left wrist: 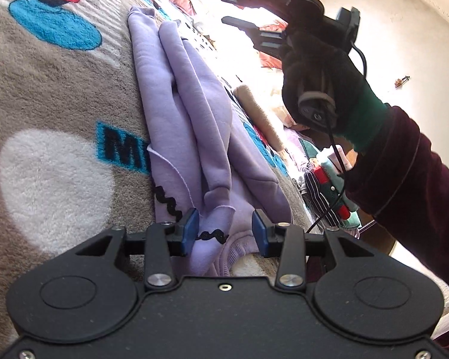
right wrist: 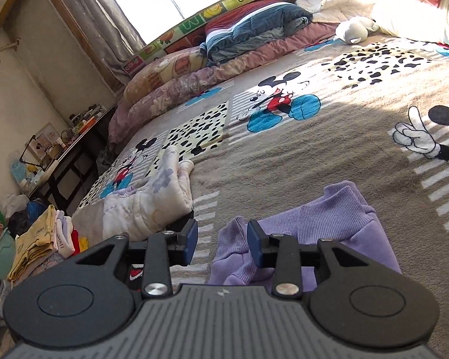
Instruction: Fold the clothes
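Purple garment on blanket, just ahead of both spread tools

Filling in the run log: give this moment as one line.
stage: mid-fold | lilac sweatshirt: sleeves folded in, on cartoon blanket | left gripper: open at hem | right gripper: open over ribbed cuff

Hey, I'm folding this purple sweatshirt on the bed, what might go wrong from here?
1. The left gripper is open around bunched layers of the purple sweatshirt; closing may catch only one layer, so the fold slips apart.
2. The right gripper is open over the ribbed cuff; it may pinch the fuzzy blanket too.
3. The cable hanging from the right hand's gripper could snag while lifting.
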`<state>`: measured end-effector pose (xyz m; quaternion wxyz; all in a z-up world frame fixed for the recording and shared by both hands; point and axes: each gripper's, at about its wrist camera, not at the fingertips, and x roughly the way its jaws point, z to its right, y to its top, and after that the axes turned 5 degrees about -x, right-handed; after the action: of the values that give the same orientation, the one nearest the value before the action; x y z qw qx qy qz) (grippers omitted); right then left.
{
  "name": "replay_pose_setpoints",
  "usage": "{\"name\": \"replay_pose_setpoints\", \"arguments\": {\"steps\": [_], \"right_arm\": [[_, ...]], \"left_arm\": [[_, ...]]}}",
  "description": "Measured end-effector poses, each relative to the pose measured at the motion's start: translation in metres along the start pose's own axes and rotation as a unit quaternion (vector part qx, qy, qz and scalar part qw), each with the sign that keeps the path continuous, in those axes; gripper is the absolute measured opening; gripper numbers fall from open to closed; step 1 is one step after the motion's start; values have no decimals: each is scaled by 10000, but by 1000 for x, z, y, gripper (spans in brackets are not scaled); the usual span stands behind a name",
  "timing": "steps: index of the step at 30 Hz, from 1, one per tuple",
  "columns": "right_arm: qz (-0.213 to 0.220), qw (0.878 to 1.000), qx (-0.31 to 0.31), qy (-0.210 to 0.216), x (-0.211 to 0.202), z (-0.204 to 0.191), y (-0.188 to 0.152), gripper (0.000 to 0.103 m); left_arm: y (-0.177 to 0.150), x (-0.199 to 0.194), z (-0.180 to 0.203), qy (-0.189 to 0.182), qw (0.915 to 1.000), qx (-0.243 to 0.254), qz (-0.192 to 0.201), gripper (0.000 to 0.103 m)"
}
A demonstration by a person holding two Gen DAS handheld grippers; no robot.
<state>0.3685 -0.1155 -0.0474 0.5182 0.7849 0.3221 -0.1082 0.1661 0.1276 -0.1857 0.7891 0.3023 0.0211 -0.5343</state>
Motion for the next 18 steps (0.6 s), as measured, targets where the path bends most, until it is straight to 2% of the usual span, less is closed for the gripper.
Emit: {"name": "replay_pose_setpoints", "arguments": {"steps": [1,3,6,12,16,18], "right_arm": [[-27,9998,-167,95,-11,-1,-5,38],[-115,9983,-496,267,-37,-2,-21,38],[-59,9964,-810,229,-75,-6,-59,40],[62,9918,-1271,116,-141,-13,-131,47],[166,9896,-1430,-14,-162,-17,-167,47],[242,9816,-1893,-43,-171,-31,-186,47]], "left_arm": [[0,-1,0,-25,10000,-32,28,40],[0,-4,1,-107,9999,-89,99,48],[-1,-8,3,-227,9994,-162,205,59],[-2,-20,-7,-510,9966,-511,395,61],[3,-42,-9,-677,9915,-648,901,61],[7,-53,-11,-709,9873,-770,1194,61]]}}
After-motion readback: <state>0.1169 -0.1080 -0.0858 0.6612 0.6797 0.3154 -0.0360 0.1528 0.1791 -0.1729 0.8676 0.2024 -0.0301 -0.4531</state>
